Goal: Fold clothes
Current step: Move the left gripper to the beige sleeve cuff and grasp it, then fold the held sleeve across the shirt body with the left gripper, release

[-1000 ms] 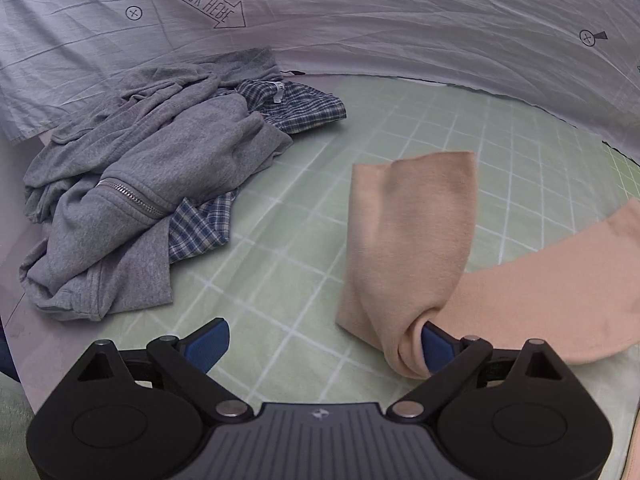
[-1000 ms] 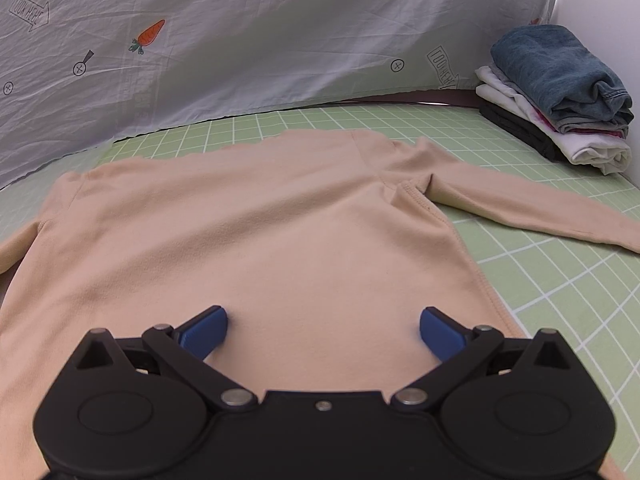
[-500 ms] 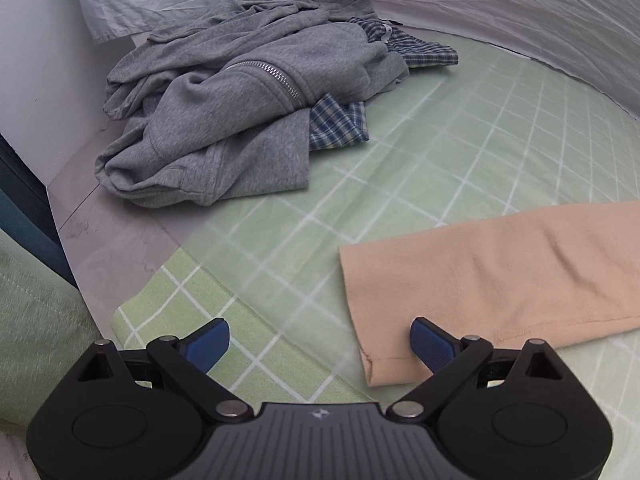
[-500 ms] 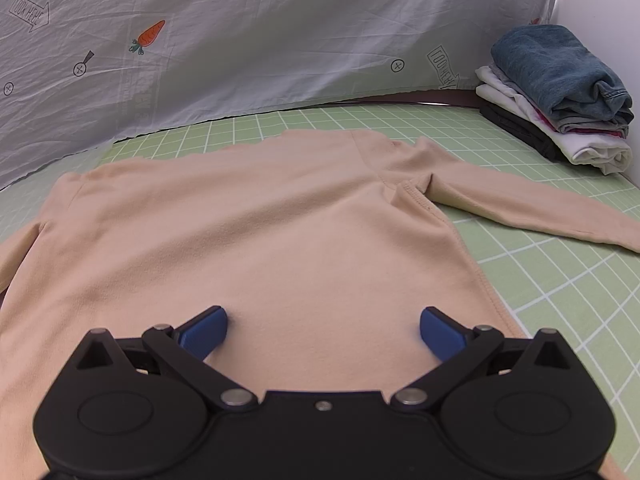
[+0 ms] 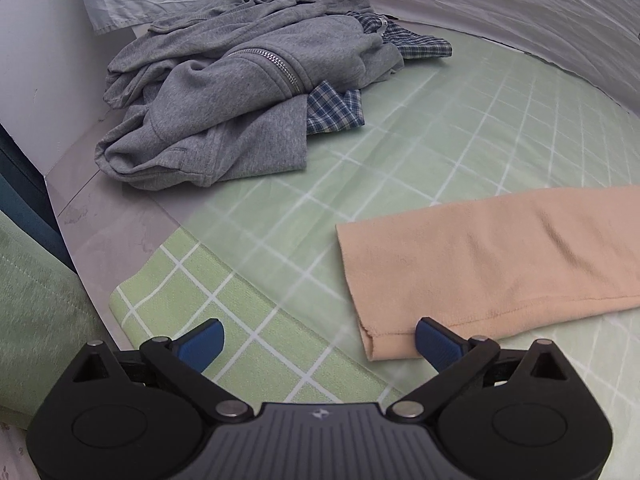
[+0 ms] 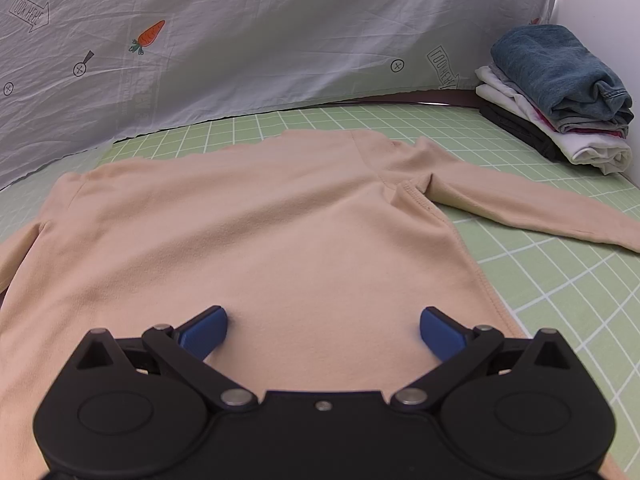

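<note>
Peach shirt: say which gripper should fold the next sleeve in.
Probably the left. The left gripper is open with the sleeve cuff right at its fingertip. The right gripper, also open, hovers over the shirt body, away from either cuff.

A peach long-sleeved knit top (image 6: 256, 232) lay flat on the green checked mat (image 6: 560, 280), one sleeve (image 6: 532, 208) stretched out to the right, the other sleeve (image 5: 500, 256) ending near the mat's left edge. Behind that cuff sat a crumpled grey zip hoodie (image 5: 224, 108) on a blue plaid shirt (image 5: 334, 110). A stack of folded clothes (image 6: 556, 96) stood at the far right corner, before the pale printed sheet (image 6: 260, 40).
</note>
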The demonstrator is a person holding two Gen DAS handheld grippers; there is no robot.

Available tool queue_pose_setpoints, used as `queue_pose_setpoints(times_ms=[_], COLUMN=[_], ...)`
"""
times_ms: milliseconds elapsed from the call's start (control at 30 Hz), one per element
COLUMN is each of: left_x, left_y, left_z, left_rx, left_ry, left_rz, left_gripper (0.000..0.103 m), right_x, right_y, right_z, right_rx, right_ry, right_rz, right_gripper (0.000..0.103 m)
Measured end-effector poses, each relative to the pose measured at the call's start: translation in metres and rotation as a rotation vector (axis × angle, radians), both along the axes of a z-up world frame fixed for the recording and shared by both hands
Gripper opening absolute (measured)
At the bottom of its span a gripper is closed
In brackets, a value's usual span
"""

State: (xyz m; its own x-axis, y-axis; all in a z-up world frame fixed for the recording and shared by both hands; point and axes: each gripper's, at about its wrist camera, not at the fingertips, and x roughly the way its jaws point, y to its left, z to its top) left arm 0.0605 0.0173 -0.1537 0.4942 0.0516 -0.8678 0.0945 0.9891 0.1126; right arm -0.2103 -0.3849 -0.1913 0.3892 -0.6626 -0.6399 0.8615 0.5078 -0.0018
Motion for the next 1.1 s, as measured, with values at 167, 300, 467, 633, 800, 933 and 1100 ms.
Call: queue_pose_setpoints(times_ms=[167,300,467,633,800,933,1100], left_x=[0.000,-0.004,-0.011,-0.015,-0.018,-0.019,-0.017], left_y=[0.001,-0.005,-0.014,-0.022,-0.028,-0.042,-0.087], left_z=[0.002,0.005,0.007,0.008,0.014,0.029,0.049], left_rx=[-0.017,-0.028,-0.050,-0.102,-0.135,-0.169,-0.225], left_ry=[0.004,-0.016,-0.038,-0.030,-0.017,-0.044,-0.080], left_rz=[0.011,-0.048,-0.125,-0.170,-0.161,-0.170,-0.258], left_gripper=[0.099,0.083,0.052,0.009,0.007,0.007,0.007], right_x=[0.000,0.000,-0.001,-0.001,-0.001,-0.001,-0.003], right_y=[0.000,0.000,0.000,0.000,0.000,-0.001,-0.001], right_z=[0.000,0.000,0.000,0.000,0.000,-0.001,-0.002], right_rx=[0.001,0.001,0.001,0.001,0.001,0.001,0.003], right_ry=[-0.001,-0.001,-0.001,-0.001,-0.002,-0.004,-0.011], right_rz=[-0.001,-0.001,0.000,0.000,-0.001,0.000,0.004], right_gripper=[0.103,0.103,0.103,0.103,0.103,0.103,0.103])
